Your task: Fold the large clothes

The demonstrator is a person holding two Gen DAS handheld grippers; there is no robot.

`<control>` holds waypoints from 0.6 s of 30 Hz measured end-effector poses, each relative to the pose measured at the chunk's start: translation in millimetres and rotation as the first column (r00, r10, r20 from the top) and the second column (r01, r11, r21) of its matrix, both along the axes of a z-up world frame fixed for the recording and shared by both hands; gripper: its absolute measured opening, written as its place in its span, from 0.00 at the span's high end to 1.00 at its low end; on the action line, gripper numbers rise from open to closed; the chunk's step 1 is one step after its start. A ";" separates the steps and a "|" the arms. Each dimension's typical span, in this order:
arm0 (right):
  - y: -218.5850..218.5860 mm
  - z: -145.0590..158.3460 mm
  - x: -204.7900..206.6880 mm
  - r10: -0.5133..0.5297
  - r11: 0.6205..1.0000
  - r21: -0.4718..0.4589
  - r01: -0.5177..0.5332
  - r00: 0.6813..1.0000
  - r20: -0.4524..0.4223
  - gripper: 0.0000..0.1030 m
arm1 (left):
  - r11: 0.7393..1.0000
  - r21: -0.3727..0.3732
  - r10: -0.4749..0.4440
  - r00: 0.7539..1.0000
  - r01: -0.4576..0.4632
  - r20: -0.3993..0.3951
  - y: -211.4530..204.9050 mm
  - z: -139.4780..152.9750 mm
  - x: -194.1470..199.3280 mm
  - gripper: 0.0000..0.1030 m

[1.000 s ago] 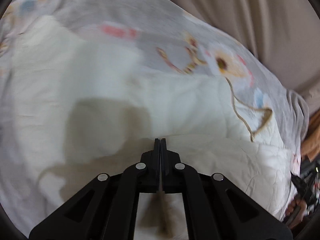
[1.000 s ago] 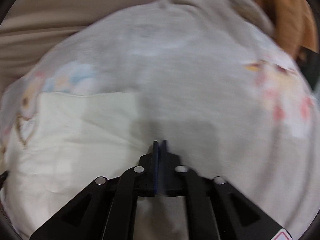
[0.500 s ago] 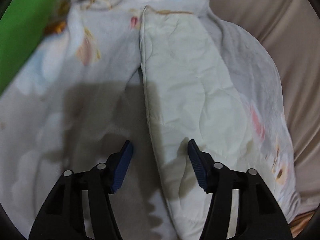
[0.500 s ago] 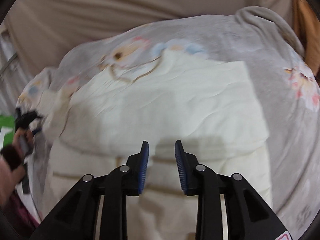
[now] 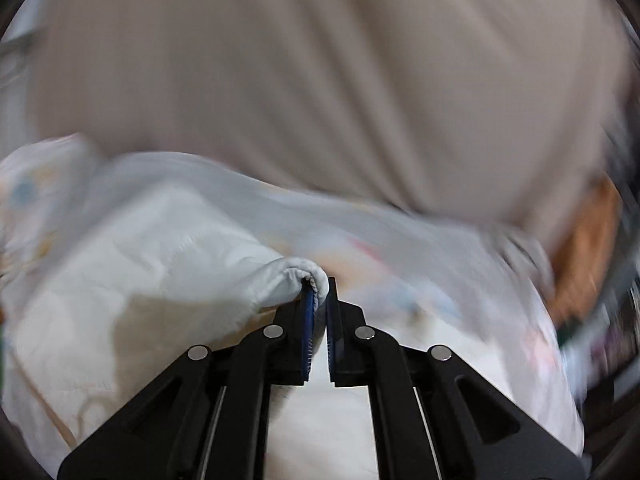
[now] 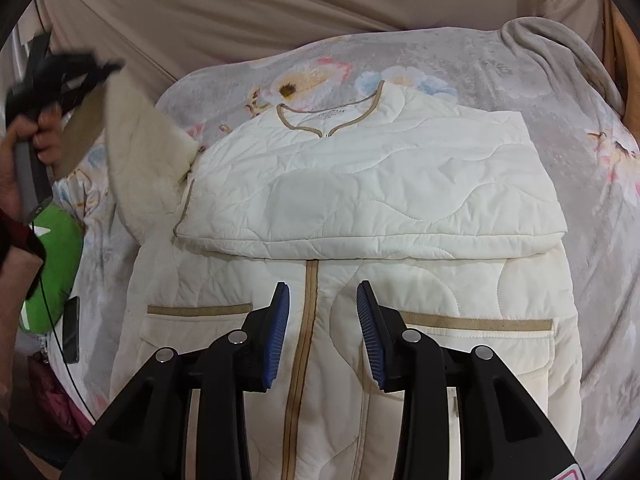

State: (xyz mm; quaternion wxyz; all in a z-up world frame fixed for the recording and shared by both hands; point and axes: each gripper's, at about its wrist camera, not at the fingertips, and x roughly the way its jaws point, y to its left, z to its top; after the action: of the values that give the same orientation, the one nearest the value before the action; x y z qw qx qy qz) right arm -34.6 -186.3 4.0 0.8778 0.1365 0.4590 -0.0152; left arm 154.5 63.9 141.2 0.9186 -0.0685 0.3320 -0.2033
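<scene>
Cream quilted jacket (image 6: 352,208) lay front-up across the middle of the floral blanket (image 6: 576,184). Left gripper (image 5: 318,300) was clamped on its sleeve cuff (image 5: 296,282), lifted at the blanket's left edge. Right gripper (image 6: 322,312) hovered over the zipper, jaws opening, nothing between them.

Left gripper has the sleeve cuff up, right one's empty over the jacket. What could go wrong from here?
1. The left gripper pinches only the rim of the white elastic sleeve cuff; it may slip out mid-swing.
2. The lifted sleeve could tug the cream quilted jacket, spoiling its folded right sleeve.
3. The right gripper, opening and holding nothing, isn't pinning the jacket.
</scene>
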 end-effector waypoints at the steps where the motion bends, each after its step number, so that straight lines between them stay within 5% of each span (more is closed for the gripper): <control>1: -4.5 -0.1 -5.9 -0.013 1.000 -0.002 0.013 1.000 0.004 0.64 | 0.998 0.020 -0.061 0.998 0.061 -0.032 -34.1 -11.9 -14.9 0.94; 5: -31.8 -8.5 -35.6 -0.085 0.996 -0.036 0.084 0.996 -0.010 0.59 | 0.956 0.146 -0.208 0.941 0.253 -0.266 -151.2 -116.9 -75.2 0.82; 8: -59.8 -16.4 -64.3 -0.153 0.986 -0.075 0.150 0.987 -0.044 0.59 | 0.933 0.239 -0.179 0.922 0.270 -0.343 -165.6 -169.2 -111.2 0.82; 10: -72.9 -15.0 -76.8 -0.175 0.980 -0.106 0.170 0.984 -0.043 0.59 | 0.951 0.182 -0.169 0.912 0.250 -0.374 -141.1 -173.6 -127.8 0.80; 13: -81.9 -4.5 -73.4 -0.159 0.980 -0.123 0.156 0.987 -0.009 0.57 | 0.974 0.162 -0.096 0.933 0.161 -0.347 -90.2 -154.3 -137.5 0.72; 15: -78.5 5.8 -55.1 -0.113 0.986 -0.123 0.116 0.993 0.038 0.51 | 0.989 0.136 -0.009 0.947 0.056 -0.320 -43.3 -137.3 -129.2 0.65; 18: -52.9 17.9 -2.7 0.014 0.990 -0.140 0.000 0.995 0.096 0.44 | 0.991 0.075 0.127 0.930 -0.108 -0.345 16.4 -131.0 -105.5 0.60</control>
State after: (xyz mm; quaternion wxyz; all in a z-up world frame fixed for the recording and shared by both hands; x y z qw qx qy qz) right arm -37.4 -239.2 21.9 0.9064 0.0737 0.4142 -0.0376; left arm 49.0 80.3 10.1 0.8571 -0.0983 0.4904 -0.1233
